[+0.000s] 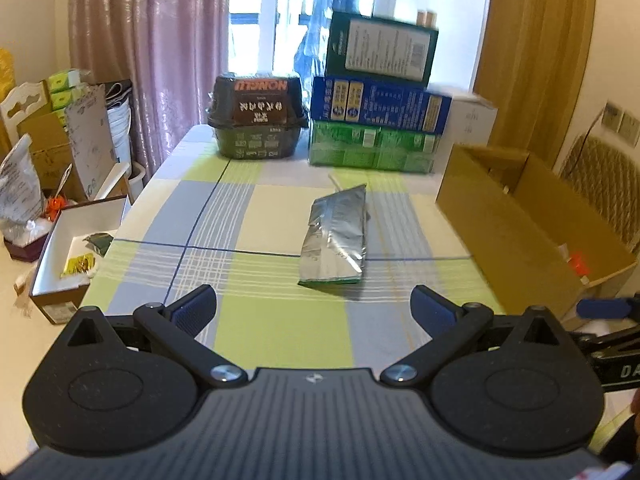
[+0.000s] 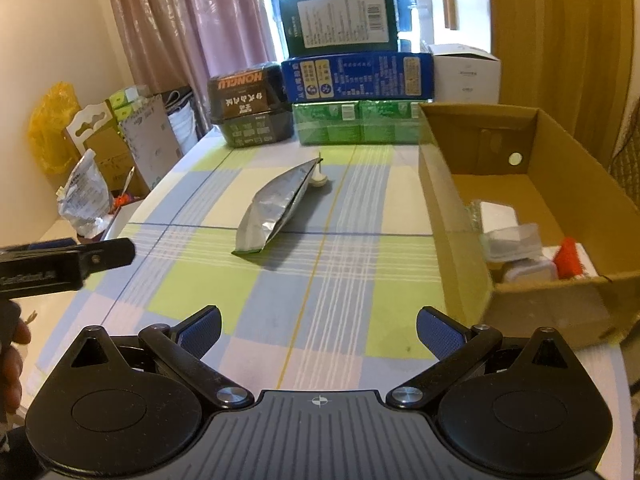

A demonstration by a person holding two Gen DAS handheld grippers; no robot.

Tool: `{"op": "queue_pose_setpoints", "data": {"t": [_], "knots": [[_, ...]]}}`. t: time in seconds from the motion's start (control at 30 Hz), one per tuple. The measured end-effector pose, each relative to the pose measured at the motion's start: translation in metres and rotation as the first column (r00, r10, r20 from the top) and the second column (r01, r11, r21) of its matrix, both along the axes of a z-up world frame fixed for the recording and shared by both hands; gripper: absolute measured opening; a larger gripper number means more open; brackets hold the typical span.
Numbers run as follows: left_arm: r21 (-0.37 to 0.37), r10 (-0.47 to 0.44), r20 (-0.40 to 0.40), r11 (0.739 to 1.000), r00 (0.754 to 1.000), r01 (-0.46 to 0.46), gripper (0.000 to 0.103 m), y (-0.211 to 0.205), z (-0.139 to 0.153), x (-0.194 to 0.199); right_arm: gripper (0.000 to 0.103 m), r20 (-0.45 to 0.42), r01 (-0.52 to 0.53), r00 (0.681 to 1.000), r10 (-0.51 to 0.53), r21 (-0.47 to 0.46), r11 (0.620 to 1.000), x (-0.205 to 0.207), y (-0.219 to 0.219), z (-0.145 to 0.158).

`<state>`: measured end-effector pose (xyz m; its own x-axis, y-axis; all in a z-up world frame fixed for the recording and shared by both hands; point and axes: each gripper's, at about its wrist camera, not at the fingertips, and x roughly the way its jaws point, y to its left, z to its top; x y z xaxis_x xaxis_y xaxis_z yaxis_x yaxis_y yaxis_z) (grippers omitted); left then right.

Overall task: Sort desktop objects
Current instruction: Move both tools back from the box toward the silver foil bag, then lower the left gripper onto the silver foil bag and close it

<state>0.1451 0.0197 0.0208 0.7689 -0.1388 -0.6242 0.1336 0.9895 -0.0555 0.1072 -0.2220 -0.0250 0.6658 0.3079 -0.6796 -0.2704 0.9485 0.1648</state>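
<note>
Both grippers hang over the near end of the table, fingers spread wide, nothing between them: left gripper [image 1: 314, 308] & right gripper [image 2: 318, 332]. The left one also shows at the left edge of the right wrist view, side on.

Foil pouch [image 1: 336, 236] lies flat mid-table, well ahead of both grippers, w/ bare cloth on all sides. Its green bottom edge faces near, its narrow end points far. Just beyond the far tip, in the right wrist view, sits a small white bit w/ a thin stick [image 2: 320, 178]; can't tell what it is.

Right side: open cardboard box [image 2: 452, 208] runs along the table's right edge, open top up. Inside at the near end are white plastic pieces [image 2: 508, 240] & something orange-red [image 2: 570, 260]. Its left wall is near the pouch but apart from it.

Far end: dark food tub [image 1: 256, 116] on the left, then a stack – green packs [image 1: 372, 148] at the bottom, blue carton [image 1: 380, 106] on them, dark green carton [image 1: 380, 46] on top, tilted. White box [image 2: 466, 72] stands right of the stack.

Table wears a checked cloth [image 1: 260, 200], green, blue & cream. Left edge drops off to floor clutter: open white box [image 1: 64, 256], bags, cartons. Pink curtain [image 1: 160, 40] & bright window behind
</note>
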Motion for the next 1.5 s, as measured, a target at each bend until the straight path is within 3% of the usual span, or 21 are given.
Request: {"op": "queue_pose_setpoints", "data": {"t": [0.1, 0.53, 0.83, 1.0, 1.37, 1.5], "knots": [[0.034, -0.018, -0.025, 0.999, 1.0, 0.018, 0.101, -0.002, -0.01, 0.023, 0.101, -0.003, -0.012, 1.0, 0.012, -0.006, 1.0, 0.015, 0.005, -0.008], [0.033, -0.041, -0.08, 0.999, 0.996, 0.044, 0.101, -0.001, -0.06, 0.122, 0.101, 0.009, -0.013, 1.0, 0.013, -0.027, 1.0, 0.119, 0.022, -0.064], [0.056, -0.128, -0.102, 0.989, 0.987, 0.135, 0.101, -0.022, -0.084, 0.174, 0.101, 0.009, -0.024, 1.0, 0.025, -0.047, 0.999, 0.171, 0.021, -0.087], [0.023, -0.174, -0.115, 0.984, 0.978, 0.178, 0.101, -0.032, -0.089, 0.197, 0.101, 0.004, -0.035, 0.999, 0.036, -0.056, 0.998, 0.186, 0.022, -0.096], [0.033, -0.235, -0.22, 0.968, 0.947, 0.248, 0.101, -0.057, -0.112, 0.245, 0.101, -0.005, -0.065, 0.998, 0.064, -0.074, 0.995, 0.198, 0.022, -0.111], [0.03, -0.235, -0.241, 0.968, 0.941, 0.25, 0.094, -0.059, -0.121, 0.253, 0.101, 0.001, -0.079, 0.997, 0.079, -0.098, 0.992, 0.202, 0.025, -0.114]]}}
